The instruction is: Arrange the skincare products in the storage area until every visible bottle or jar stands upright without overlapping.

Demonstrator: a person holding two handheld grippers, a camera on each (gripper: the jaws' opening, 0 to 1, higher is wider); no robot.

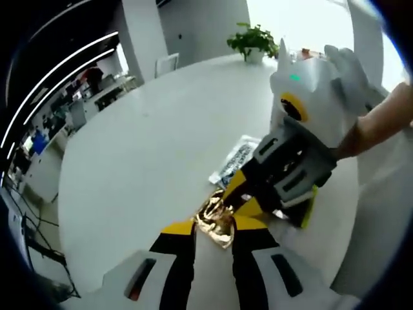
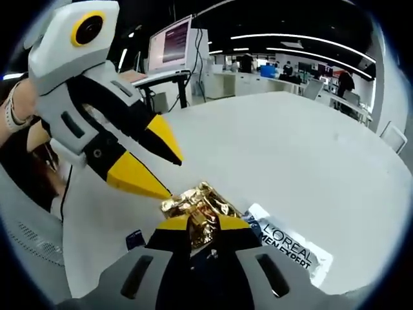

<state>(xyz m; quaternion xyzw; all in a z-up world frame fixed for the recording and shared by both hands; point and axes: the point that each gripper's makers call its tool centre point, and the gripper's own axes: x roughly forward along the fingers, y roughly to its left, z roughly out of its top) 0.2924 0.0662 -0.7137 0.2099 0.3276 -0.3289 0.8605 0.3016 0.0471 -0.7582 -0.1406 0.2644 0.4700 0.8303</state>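
Observation:
A crumpled gold foil packet [image 1: 216,218] [image 2: 197,205] lies on the white table [image 1: 148,148] [image 2: 290,155]. My right gripper [image 2: 203,227] is shut on its near edge; in the left gripper view it comes in from the right [image 1: 233,197] with its yellow jaws pinching the foil. My left gripper [image 1: 213,227] stands open with the packet just past its tips. In the right gripper view it reaches in from the left [image 2: 173,175], jaws spread, the lower tip touching the foil. A flat white L'Oreal sachet [image 1: 235,158] [image 2: 290,248] lies beside the packet.
A small dark blue item [image 2: 134,239] lies by my right gripper. A potted plant [image 1: 253,42] stands at the table's far edge. A person's arm [image 1: 381,119] holds the right gripper. Desks with a monitor [image 2: 171,45] stand beyond the table.

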